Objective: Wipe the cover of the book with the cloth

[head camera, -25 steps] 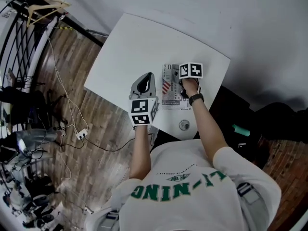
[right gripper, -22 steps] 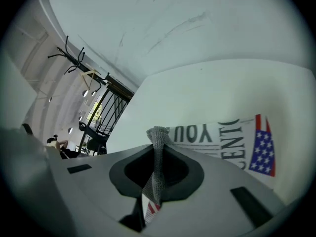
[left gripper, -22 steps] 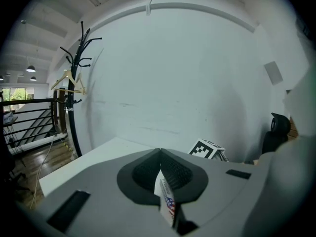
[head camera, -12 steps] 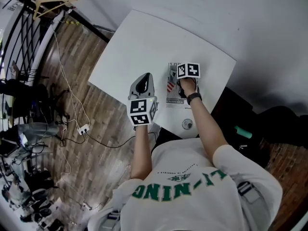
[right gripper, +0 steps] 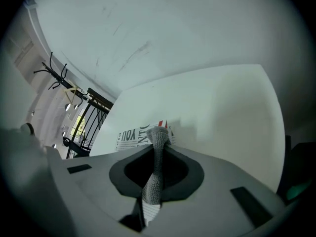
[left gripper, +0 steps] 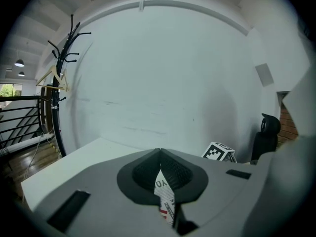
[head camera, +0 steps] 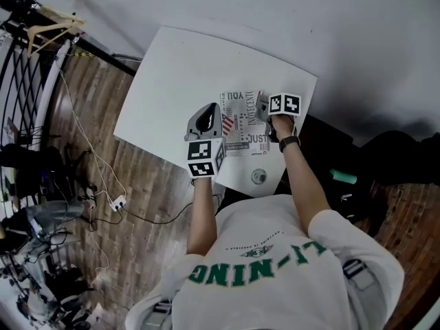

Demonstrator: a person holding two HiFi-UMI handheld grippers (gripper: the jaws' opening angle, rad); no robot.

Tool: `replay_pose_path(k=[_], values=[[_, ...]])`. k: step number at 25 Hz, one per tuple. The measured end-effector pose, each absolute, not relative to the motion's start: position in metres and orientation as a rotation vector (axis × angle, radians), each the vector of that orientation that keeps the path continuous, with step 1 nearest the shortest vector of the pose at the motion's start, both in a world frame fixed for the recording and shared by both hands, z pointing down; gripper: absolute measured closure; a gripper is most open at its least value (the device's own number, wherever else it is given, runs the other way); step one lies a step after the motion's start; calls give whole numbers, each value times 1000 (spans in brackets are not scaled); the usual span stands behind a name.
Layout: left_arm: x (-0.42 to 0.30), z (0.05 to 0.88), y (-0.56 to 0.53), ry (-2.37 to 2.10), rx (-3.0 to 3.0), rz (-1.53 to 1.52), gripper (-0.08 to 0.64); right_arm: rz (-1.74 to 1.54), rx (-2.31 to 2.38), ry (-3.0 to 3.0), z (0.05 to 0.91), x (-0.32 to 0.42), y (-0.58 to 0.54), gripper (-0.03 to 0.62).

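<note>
At the far left a coat rack [head camera: 42, 27] with a hanger stands on the wood floor, well apart from the white bench [head camera: 179, 74]. My left arm reaches straight forward from my shoulder, and the left tongs [head camera: 212, 110] point away from me over the bench. They are clamped shut on the left edge of the book [head camera: 242, 124]; in the left gripper view a strip of its printed paper stands pinched between the jaws. The book lies near the bench's right front corner, its newsprint cover facing up. Just nearer to me, a small round thing [head camera: 258, 177] sits on the bench, apart from the book. My right arm, with a dark watch [head camera: 289, 143] at the wrist, angles in from the right. The right tongs [head camera: 263, 106] are closed on the grey knitted cloth [right gripper: 155, 167], which hangs from the tips onto the book's right edge.
</note>
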State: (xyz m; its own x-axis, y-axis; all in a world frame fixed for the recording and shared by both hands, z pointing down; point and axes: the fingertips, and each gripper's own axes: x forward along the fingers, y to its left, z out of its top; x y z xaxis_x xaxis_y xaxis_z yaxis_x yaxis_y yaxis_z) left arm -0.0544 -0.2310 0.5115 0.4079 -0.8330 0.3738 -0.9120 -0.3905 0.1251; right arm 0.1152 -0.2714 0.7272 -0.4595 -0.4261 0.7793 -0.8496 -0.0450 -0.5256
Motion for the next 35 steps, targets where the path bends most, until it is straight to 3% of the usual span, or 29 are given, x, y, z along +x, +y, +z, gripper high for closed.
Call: replay_pose_path(k=[6,14,18,24,35], values=[[-69,511,-225,-1554,2329,360,549,1464,1335,-1854,725,103,-271,554],[-134,513,-202,-1701,2203,359,548,1464,1052,-2032,710,-36,-262,554],[-163,516,-187,-1761,2132,359,549,1424,1001,-2027,719,-67,-252,554],[-162,517,-190,-1749,2134,344,549,1393,1105,-1989,726,-35,-247,551],[-71,518,-222,-1529,2318,338,548,1464,1355,-1886,724,96,-240,551]])
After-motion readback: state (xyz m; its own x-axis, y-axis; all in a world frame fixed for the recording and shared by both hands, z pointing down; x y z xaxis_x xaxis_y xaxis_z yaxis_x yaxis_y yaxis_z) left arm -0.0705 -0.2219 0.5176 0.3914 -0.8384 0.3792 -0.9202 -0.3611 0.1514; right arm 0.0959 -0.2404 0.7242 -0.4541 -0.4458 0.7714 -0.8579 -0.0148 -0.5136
